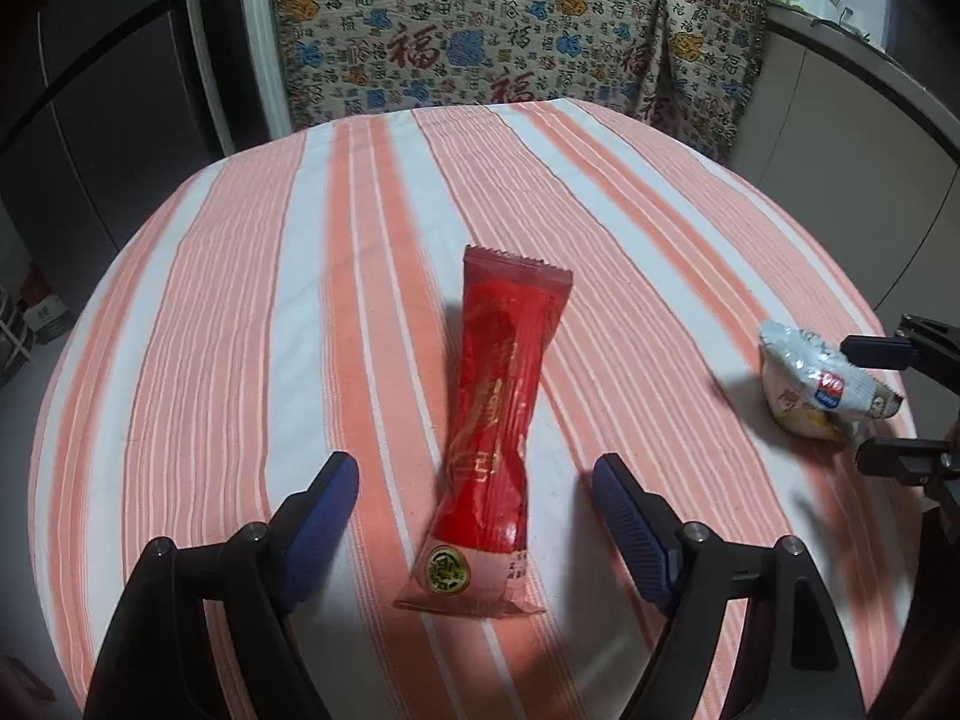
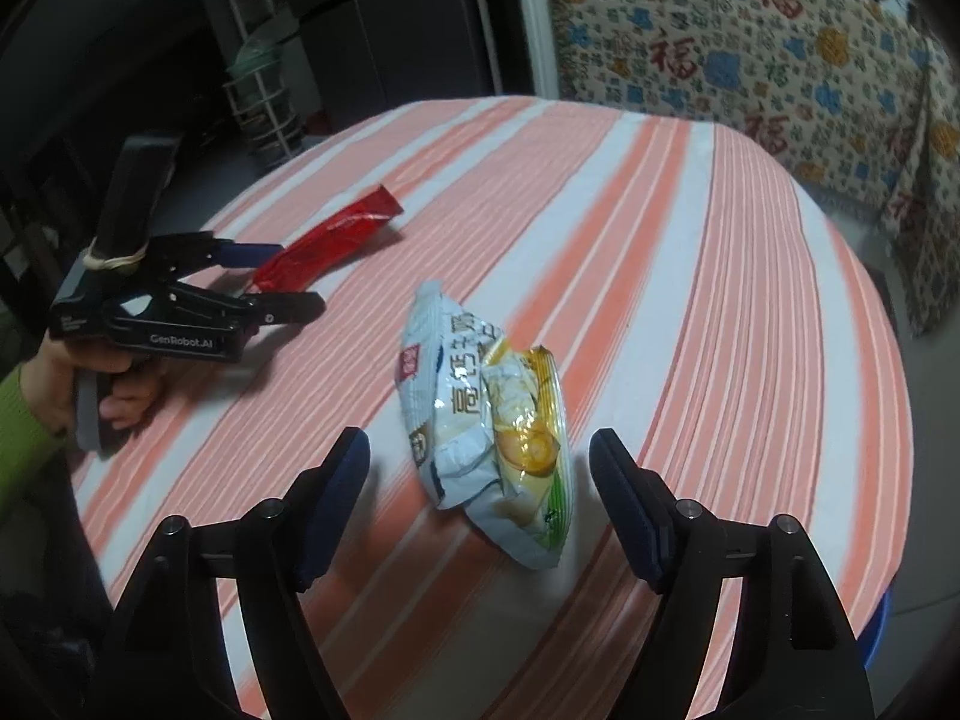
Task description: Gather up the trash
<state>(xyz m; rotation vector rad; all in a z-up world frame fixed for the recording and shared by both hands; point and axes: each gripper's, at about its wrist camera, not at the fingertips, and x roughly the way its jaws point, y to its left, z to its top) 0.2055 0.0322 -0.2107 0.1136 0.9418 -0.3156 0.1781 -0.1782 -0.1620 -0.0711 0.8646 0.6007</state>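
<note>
Left side first: you are holding the left gripper (image 1: 474, 516) low over the striped tablecloth (image 1: 240, 300), with its jaws standing wide apart. The red wrapper (image 1: 495, 420) is lying lengthwise on the cloth between the two blue pads (image 1: 324, 516), touching neither; its near sealed end is sitting level with the fingertips and its far end is pointing away towards the patterned cloth (image 1: 480, 42) draped behind the table. In the right wrist view your left hand (image 2: 54, 390) is gripping the handle of that tool, and the red wrapper (image 2: 327, 240) is lying between its fingers.

Moving right: the crumpled pale snack bags (image 2: 492, 426) are lying on the tablecloth (image 2: 720, 300), well apart from the red wrapper. You are holding the right gripper (image 2: 480, 480) with its jaws wide too, the bags sitting between the fingertips and touching neither pad. The left wrist view shows those bags (image 1: 822, 384) between the right gripper's open fingers (image 1: 876, 351) near the table's right edge.
</note>
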